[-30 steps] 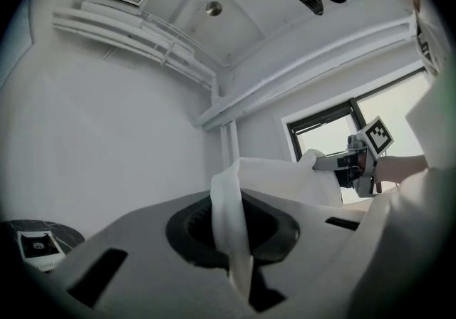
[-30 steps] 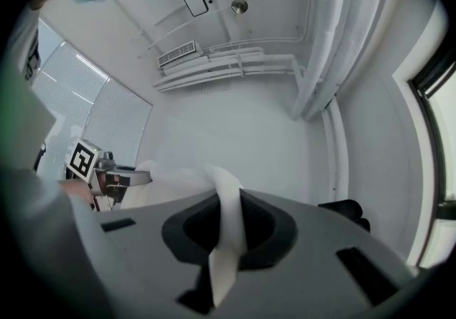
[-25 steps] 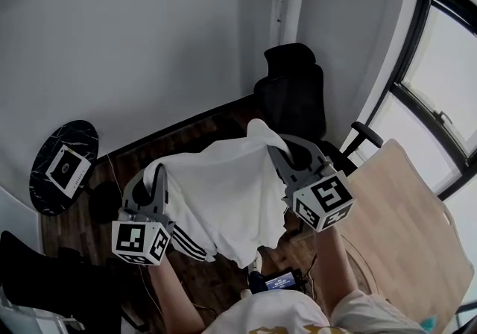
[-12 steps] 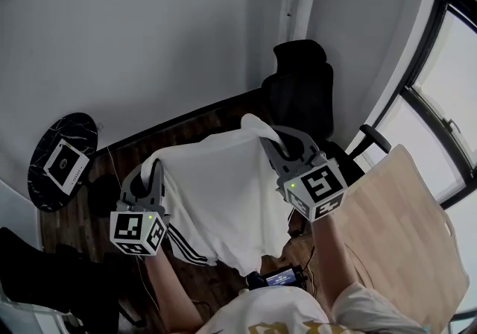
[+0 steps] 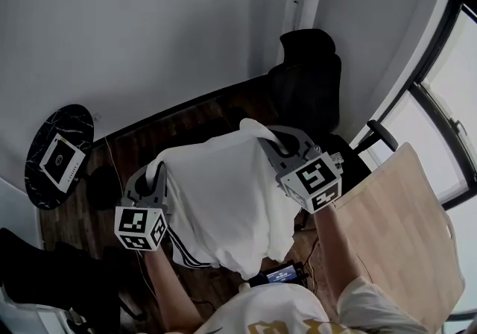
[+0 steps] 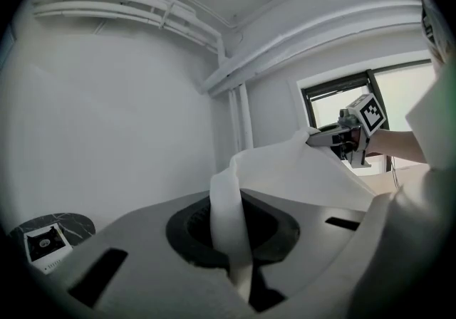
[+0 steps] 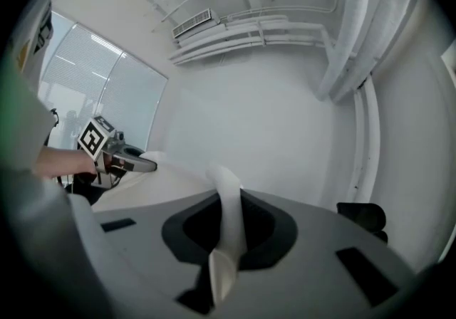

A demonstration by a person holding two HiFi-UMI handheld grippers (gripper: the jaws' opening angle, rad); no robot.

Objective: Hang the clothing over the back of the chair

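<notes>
A white garment (image 5: 223, 198) with dark side stripes hangs stretched between my two grippers in the head view. My left gripper (image 5: 155, 172) is shut on its left edge, and a fold of the cloth (image 6: 231, 228) is pinched in the jaws. My right gripper (image 5: 262, 140) is shut on the garment's right edge, with a fold of the cloth (image 7: 226, 228) in its jaws. The black office chair (image 5: 309, 83) stands beyond the garment, at the back right by the wall. Its headrest (image 7: 363, 216) shows low at the right in the right gripper view. The garment is in the air, short of the chair back.
A round dark side table (image 5: 58, 157) with a white box stands at the left. A light wooden table (image 5: 406, 228) lies at the right below the window. A device with a lit screen (image 5: 282, 274) lies on the wood floor near the person's body.
Both grippers have carried the garment forward and lower, toward the chair. Both stay shut on the cloth.
</notes>
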